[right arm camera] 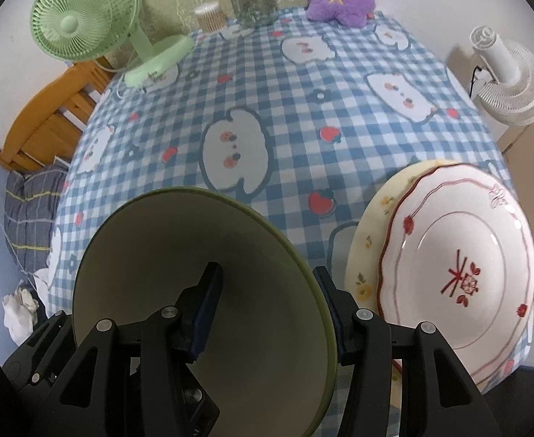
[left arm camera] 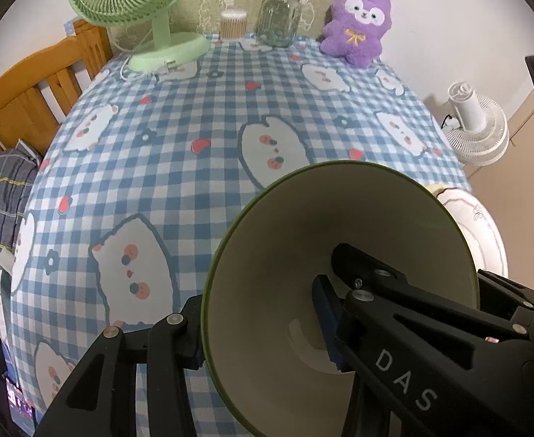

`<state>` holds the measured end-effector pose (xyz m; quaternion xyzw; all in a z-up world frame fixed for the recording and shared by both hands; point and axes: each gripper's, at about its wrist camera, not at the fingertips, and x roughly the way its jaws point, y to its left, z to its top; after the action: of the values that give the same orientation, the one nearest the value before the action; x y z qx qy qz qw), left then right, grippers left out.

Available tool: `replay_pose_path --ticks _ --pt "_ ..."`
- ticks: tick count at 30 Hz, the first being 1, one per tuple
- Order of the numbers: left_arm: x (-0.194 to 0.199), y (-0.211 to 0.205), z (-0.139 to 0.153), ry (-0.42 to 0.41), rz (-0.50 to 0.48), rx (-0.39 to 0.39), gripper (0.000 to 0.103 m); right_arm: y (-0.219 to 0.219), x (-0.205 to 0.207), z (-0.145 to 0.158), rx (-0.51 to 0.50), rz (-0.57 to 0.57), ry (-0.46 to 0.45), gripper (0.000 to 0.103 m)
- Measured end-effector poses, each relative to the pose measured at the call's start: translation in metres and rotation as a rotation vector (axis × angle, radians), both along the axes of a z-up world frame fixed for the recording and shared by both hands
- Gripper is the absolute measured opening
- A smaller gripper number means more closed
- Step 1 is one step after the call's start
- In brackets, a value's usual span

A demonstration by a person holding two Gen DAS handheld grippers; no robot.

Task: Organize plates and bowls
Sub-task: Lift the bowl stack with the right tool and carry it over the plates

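A green-rimmed bowl with a cream inside fills the lower right of the left wrist view. My left gripper is shut on its left wall, one finger inside and one outside. The same bowl shows in the right wrist view, where my right gripper is shut on its right wall. A white plate with red flower trim lies on a yellow plate at the table's right edge; the white plate also shows in the left wrist view.
The table has a blue checked cloth. At its far edge stand a green desk fan, a cotton swab box, a glass jar and a purple plush toy. A wooden bed frame is left, a white fan right.
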<state>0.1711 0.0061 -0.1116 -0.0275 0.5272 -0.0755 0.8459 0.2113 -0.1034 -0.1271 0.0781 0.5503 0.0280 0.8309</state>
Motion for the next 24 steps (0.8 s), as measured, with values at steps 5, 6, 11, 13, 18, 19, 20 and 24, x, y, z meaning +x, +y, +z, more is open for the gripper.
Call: replay_pose_path --ticks 5,6,11,13,18,19,20,24 --pt "-0.004 0.001 0.024 -0.037 -0.002 -0.002 0.049 0.002 -0.006 0.024 0.002 -0.008 -0.036 0.055" --pt "-0.005 0.001 0.028 -0.041 -0.004 -0.001 0.049 0.002 -0.007 0.028 0.003 -0.010 -0.040 0.055" --pt "-0.012 -0.002 0.048 -0.062 -0.014 0.007 0.049 0.000 -0.014 0.047 0.013 -0.022 -0.061 0.055" --pt "-0.013 -0.006 0.053 -0.072 -0.012 0.012 0.049 -0.005 -0.016 0.052 0.020 -0.022 -0.070 0.055" --pt "-0.017 -0.020 0.067 -0.094 0.019 0.026 0.049 -0.019 -0.017 0.064 0.030 0.014 -0.085 0.055" --pt "-0.017 -0.024 0.069 -0.096 0.030 0.026 0.049 -0.022 -0.017 0.067 0.029 0.022 -0.088 0.055" --pt "-0.018 -0.029 0.071 -0.099 0.038 0.024 0.049 -0.026 -0.017 0.069 0.027 0.029 -0.091 0.055" --pt "-0.017 -0.045 0.076 -0.105 0.051 0.023 0.048 -0.046 -0.015 0.076 0.029 0.034 -0.101 0.055"
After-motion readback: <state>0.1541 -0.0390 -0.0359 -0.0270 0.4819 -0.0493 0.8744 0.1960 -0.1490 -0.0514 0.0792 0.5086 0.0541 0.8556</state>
